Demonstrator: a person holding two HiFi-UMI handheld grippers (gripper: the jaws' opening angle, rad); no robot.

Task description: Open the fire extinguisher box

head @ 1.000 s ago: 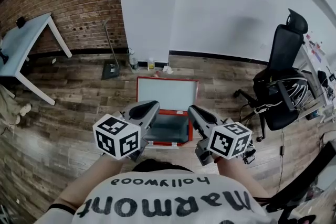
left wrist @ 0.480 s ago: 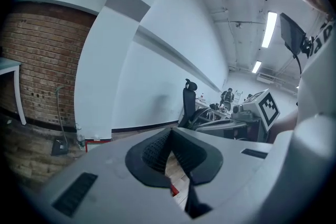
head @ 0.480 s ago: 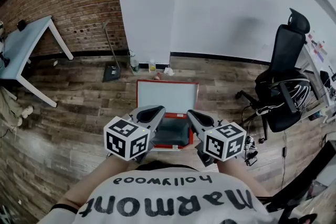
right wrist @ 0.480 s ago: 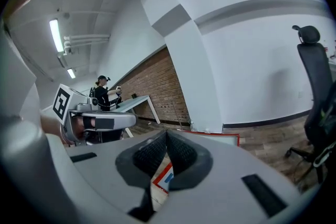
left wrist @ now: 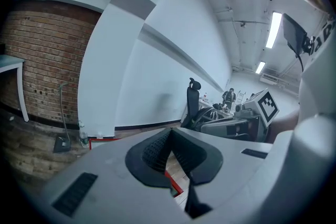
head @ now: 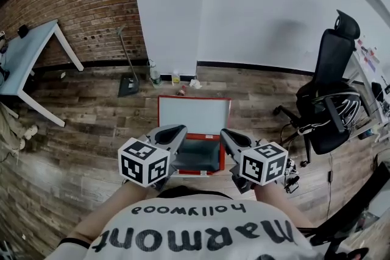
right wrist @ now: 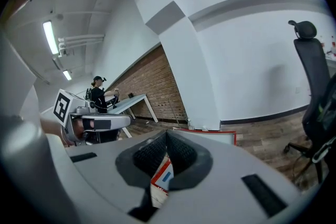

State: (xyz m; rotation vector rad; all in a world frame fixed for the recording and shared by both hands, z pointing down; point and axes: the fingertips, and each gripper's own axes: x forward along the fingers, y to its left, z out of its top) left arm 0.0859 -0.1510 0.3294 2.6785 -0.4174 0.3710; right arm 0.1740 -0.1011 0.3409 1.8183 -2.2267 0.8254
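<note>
A person's left gripper and right gripper hang clenched and empty just above the near end of the fire extinguisher box, which lies on the wooden floor with its lid thrown back. The marker cubes hide the box's near corners, and its dark interior is hard to make out. Beyond the box, small items at the wall's foot are too small to tell. Right of it stands an office chair; far left, a table is cut off.
</note>
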